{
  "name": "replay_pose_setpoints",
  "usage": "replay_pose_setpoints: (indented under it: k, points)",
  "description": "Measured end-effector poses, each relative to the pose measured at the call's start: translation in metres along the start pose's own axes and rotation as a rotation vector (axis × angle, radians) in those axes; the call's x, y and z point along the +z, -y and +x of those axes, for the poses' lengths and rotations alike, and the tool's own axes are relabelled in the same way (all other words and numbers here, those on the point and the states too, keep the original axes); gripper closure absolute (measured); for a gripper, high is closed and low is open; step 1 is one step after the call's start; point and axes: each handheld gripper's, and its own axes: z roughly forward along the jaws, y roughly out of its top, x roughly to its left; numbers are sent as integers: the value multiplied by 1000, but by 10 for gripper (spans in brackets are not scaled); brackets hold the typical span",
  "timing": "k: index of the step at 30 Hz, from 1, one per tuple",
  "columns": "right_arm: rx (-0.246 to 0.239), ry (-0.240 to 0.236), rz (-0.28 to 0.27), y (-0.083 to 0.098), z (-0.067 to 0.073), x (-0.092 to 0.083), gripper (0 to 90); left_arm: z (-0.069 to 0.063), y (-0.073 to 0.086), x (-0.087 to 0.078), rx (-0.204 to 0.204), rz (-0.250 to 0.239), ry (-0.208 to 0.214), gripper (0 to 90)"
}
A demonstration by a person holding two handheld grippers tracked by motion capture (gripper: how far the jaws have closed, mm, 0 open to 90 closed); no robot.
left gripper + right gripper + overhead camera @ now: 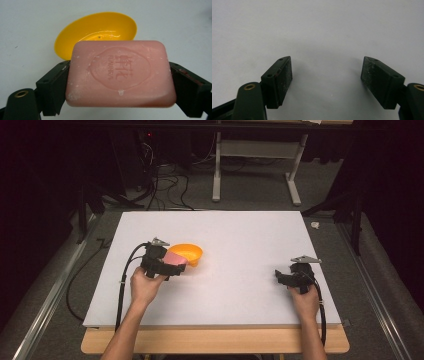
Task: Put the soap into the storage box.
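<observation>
The left tool [120,75] is clenched on a pink rectangular bar of soap with an embossed oval stamp [120,73], its two black jaws pressing the bar's short ends and holding it just in front of a shallow orange plastic dish [96,31] that sits on the white bench [240,270]; the right tool [327,80] rests released and empty, well apart from them on the right. The bar looks stiff, fairly dense and probably slick at its rounded edges, with chalky flecks on its face; gripping the flat short ends squarely, as now, seems the safest hold, since too light a squeeze could let it slip and too hard a one might dent it.
</observation>
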Motion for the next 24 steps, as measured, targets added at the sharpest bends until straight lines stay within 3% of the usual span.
replay_pose_setpoints:
  k: [12, 15, 24]
  points:
    - [0, 1, 0, 0, 0, 0, 253, 0, -13, 9, 0, 20, -19, 137]
    - [0, 1, 0, 0, 0, 0, 252, 3, -18, 13, -17, 21, -9, 137]
    - [2, 1, 1, 0, 0, 0, 252, 4, -28, 21, -12, 38, -37, 137]
